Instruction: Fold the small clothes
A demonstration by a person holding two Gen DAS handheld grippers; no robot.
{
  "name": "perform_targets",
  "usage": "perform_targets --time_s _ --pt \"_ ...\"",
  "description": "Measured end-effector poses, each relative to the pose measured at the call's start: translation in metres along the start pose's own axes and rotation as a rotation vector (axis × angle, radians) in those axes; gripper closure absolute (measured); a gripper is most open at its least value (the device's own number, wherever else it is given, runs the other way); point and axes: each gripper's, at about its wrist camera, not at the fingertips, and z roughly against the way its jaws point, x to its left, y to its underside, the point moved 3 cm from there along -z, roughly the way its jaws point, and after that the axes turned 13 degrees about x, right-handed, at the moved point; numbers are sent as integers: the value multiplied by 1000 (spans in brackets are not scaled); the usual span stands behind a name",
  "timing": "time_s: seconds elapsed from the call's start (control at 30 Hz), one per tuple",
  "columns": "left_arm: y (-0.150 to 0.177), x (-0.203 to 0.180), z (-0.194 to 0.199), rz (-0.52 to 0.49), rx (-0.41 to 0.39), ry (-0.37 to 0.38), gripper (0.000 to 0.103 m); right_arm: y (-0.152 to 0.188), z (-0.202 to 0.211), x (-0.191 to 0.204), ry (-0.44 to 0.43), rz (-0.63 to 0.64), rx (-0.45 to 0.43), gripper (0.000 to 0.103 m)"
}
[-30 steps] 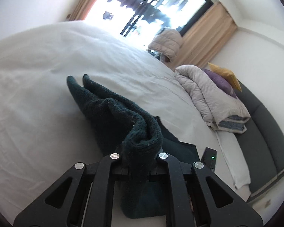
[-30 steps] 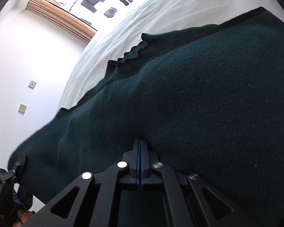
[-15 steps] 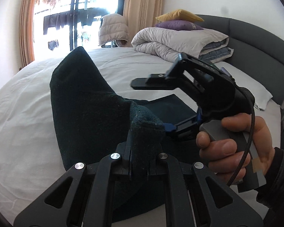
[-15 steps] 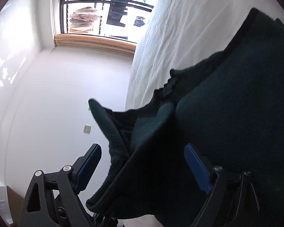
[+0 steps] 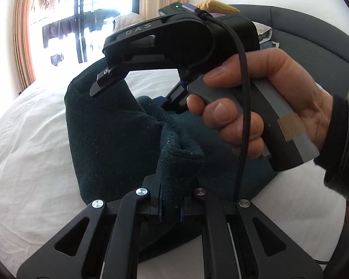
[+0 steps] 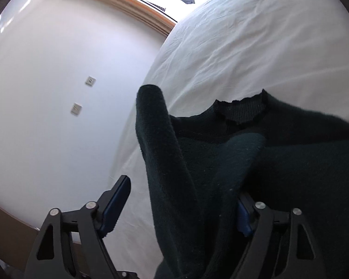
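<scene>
A dark green knitted sweater [image 5: 109,139] lies partly lifted on the white bed [image 5: 23,153]. My left gripper [image 5: 171,209] is shut on a bunched fold of it and holds that fold up. In the right wrist view the sweater [image 6: 302,186] shows its ribbed collar [image 6: 242,111] on the sheet, and a raised fold stands between my right gripper's [image 6: 179,202] fingers, which are wide open and do not press it. The right gripper's body [image 5: 165,39], held in a hand, fills the left wrist view close above the sweater.
The white sheet [image 6: 256,46] spreads beyond the sweater. A grey headboard [image 5: 314,39] is at the back right. A bright window with curtains [image 5: 65,23] is behind the bed. A white wall with two sockets [image 6: 81,95] runs along the bed's side.
My right gripper has opened, letting go of the sweater, and has come close in front of the left gripper. The left gripper has lifted and turned with its fold still held.
</scene>
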Motion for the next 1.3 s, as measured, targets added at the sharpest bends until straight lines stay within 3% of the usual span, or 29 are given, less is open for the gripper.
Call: perform_targets --time_s 0.13,0.2,0.33,0.4,0.5,0.63,0.83,1.03,1.3 --pt "1 -3 -4 -22 18 -13 95 -2 -1 4 138 18 28 58" --pt "4 -6 -7 -34 29 -21 95 -1 -2 8 212 32 30 63" --pt "7 -12 -11 -52 40 -27 95 1 8 15 321 62 5 86" --pt "7 -11 -9 -61 39 -29 95 0 11 23 353 81 -10 89" --pt "4 -12 -8 -78 35 -27 95 4 20 27 387 99 -39 91" --pt "-1 -25 -9 -123 20 -21 95 1 42 8 369 70 -79 91" --pt "-11 -60 -23 -217 19 11 95 15 85 -48 334 -6 -114 91" --pt "-3 -88 -55 -295 71 31 95 32 101 -103 332 -73 -119 91" --pt "-3 -88 -61 -329 98 42 95 41 109 -149 295 -128 -144 91"
